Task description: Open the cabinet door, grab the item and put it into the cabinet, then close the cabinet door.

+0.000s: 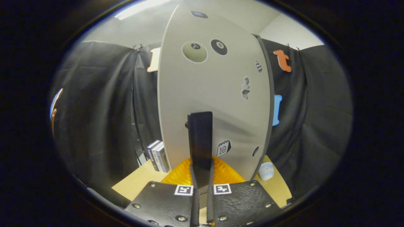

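Pinching the flat dark handle of the cabinet door, the gripper has its two fingers drawn close, one pressing on each side of the upright bar. Just beyond the fingertips, at twelve o'clock, an orange mat with a ribbed, bumpy surface lies on the light wooden table. The door rises above it as a broad, smooth grey panel dotted with stickers, its dark edge along the three o'clock side. At two o'clock from the fingers, beside the foot of the door, sits a small rounded pale item with faint bluish bands. At ten o'clock, a few slim boxes stand upright on the table near the black cloth.
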Demonstrator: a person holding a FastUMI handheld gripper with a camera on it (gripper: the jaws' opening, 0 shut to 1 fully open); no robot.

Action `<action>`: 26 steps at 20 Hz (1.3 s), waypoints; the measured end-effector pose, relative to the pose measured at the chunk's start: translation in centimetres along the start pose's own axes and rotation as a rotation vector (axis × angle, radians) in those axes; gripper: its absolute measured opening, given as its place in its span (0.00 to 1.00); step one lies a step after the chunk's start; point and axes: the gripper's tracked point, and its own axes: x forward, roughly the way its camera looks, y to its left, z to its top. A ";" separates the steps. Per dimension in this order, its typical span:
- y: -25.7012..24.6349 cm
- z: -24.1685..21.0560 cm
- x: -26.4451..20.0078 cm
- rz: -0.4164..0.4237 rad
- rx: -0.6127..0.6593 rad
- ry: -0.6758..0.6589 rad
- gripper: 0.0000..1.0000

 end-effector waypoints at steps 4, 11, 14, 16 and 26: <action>-2.7 -0.3 -2.4 -0.055 0.034 0.010 0.09; -7.4 -0.8 -5.6 -0.166 0.070 0.007 0.08; -9.2 -0.8 -6.7 -0.204 0.092 0.006 0.08; -10.4 -0.8 -7.3 -0.216 0.098 0.006 0.08; -16.9 -2.4 -10.4 -0.265 0.096 0.028 0.08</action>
